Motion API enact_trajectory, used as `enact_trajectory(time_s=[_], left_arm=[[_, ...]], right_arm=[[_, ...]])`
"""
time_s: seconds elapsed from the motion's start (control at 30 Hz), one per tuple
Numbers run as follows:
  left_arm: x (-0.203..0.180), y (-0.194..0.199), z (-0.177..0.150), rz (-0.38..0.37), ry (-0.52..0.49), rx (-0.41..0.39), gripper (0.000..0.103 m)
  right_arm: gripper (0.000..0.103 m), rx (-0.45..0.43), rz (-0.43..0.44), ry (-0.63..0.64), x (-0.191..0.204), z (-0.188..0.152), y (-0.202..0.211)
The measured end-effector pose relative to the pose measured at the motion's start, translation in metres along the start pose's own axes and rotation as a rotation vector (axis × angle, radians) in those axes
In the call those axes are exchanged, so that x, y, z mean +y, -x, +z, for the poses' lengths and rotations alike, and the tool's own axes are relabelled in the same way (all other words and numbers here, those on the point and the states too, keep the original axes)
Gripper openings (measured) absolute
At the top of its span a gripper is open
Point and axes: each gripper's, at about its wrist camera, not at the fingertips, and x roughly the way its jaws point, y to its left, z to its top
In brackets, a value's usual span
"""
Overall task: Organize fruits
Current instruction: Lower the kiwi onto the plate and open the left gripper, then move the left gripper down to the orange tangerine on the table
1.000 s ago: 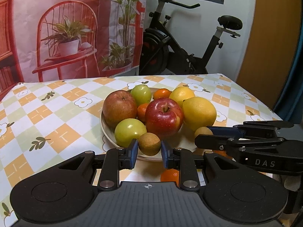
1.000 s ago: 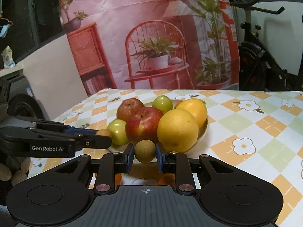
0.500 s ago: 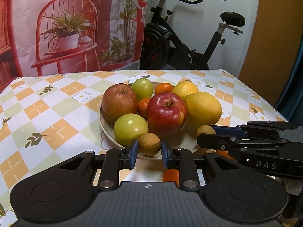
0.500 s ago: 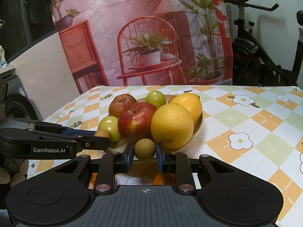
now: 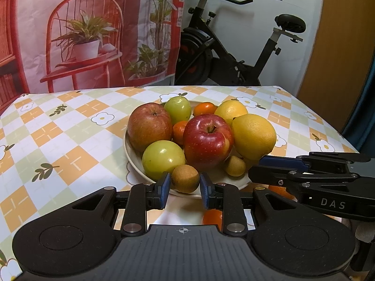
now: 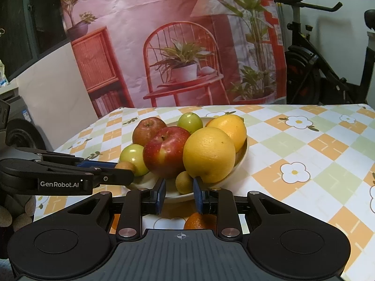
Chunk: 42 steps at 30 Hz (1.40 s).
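The left hand-held gripper (image 5: 185, 186) points forward and downward at the near rim of the white plate (image 5: 131, 154), which stands on the checkered tabletop (image 5: 70, 140). Its two blue pads (image 5: 166, 186) stand on both sides of a small brown fruit (image 5: 185, 178) that lies at the front edge of the plate. The jaws have just been opening a little; a thin gap shows at each side of the fruit, so the grasp is released and the fruit rests on the plate.

The right hand-held gripper (image 6: 179, 189) comes in from the right side, also tilted downward, with its tip just beside the left one. Between its pads lies a second small brown fruit (image 6: 184, 182), under the big yellow citrus (image 6: 208, 154). There is clear space between this fruit and the left pad, so this hand-held gripper is released too.

Behind both small fruits the plate carries a red apple (image 5: 207, 140) and a green fruit (image 5: 163, 159). A small orange fruit (image 5: 212, 216) lies on the tabletop in front of the plate, partly hidden under the left hand-held gripper.
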Motion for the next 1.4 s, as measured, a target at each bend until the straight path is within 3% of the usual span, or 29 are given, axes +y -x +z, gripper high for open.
enact_trajectory(time_s=[0.1,0.97,1.13,1.4], left_arm=[[0.002,0.000,0.000,0.008,0.014,0.001,0.043],[0.003,0.026,0.001,0.006,0.067,-0.031,0.044],[0.000,0.028,-0.003,-0.003,0.075,-0.027,0.044],[-0.003,0.028,-0.012,-0.005,0.098,-0.013,0.046]], right_arm=[[0.026,0.000,0.000,-0.001,0.000,0.000,0.000],[0.031,-0.087,-0.001,0.078,0.003,-0.007,0.041],[0.035,-0.079,-0.025,0.079,-0.002,-0.015,0.046],[0.037,0.009,-0.081,0.096,-0.003,-0.021,0.029]])
